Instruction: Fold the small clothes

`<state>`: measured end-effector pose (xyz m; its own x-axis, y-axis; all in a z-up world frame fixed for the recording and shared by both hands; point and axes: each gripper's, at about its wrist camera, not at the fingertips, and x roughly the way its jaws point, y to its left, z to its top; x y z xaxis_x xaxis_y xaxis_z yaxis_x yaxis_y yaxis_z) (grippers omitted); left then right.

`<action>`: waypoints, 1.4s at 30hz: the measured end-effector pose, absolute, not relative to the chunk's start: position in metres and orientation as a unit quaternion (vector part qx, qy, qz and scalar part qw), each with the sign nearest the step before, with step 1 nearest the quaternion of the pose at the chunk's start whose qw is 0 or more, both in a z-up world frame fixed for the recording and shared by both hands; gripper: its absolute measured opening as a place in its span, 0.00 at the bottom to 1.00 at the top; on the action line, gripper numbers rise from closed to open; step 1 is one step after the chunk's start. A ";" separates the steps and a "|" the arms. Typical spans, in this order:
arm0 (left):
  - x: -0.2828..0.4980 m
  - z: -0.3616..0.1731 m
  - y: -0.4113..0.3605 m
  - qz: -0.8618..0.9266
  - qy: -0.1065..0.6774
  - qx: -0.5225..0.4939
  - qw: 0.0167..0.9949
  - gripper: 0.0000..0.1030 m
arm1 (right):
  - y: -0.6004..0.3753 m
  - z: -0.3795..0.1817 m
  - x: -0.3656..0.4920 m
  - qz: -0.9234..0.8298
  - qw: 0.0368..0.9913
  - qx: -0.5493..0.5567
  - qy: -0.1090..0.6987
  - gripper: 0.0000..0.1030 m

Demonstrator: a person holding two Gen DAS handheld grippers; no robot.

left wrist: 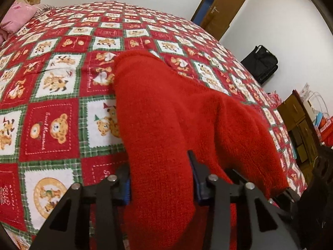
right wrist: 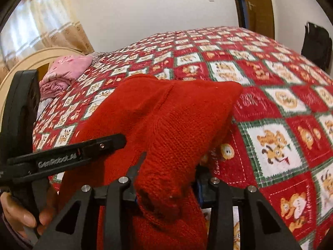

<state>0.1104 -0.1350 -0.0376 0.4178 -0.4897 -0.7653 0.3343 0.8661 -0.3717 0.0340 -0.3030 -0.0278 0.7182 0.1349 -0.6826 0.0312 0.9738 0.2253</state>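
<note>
A small red knitted garment (left wrist: 166, 112) is held up over the bed. My left gripper (left wrist: 161, 179) is shut on its near edge; the cloth bulges out between the jaws and drapes forward and to the right. In the right wrist view the same red garment (right wrist: 166, 120) fills the middle. My right gripper (right wrist: 166, 183) is shut on a bunched edge of it. The left gripper's black body (right wrist: 68, 154) and the hand holding it show at the left, against the cloth. The fingertips of both grippers are hidden by the fabric.
The bed carries a red, white and green teddy-bear quilt (left wrist: 54, 125), also in the right wrist view (right wrist: 281, 145). A pink pillow (right wrist: 64, 68) lies by the headboard. A wooden door (left wrist: 224, 6), a black bag (left wrist: 260, 62) and a wooden cabinet (left wrist: 299, 125) stand beyond the bed.
</note>
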 end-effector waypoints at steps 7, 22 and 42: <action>0.103 -0.011 -0.116 -0.224 0.446 -0.048 0.866 0.42 | -0.269 0.000 0.024 0.054 0.932 0.092 0.345 0.36; 0.090 0.000 -0.033 -0.167 0.436 -0.058 0.882 0.42 | -0.186 0.018 0.027 0.114 0.930 0.063 0.344 0.36; 0.141 -0.022 0.115 -0.016 0.433 -0.051 0.900 0.42 | -0.022 -0.020 0.123 0.227 0.905 0.039 0.358 0.36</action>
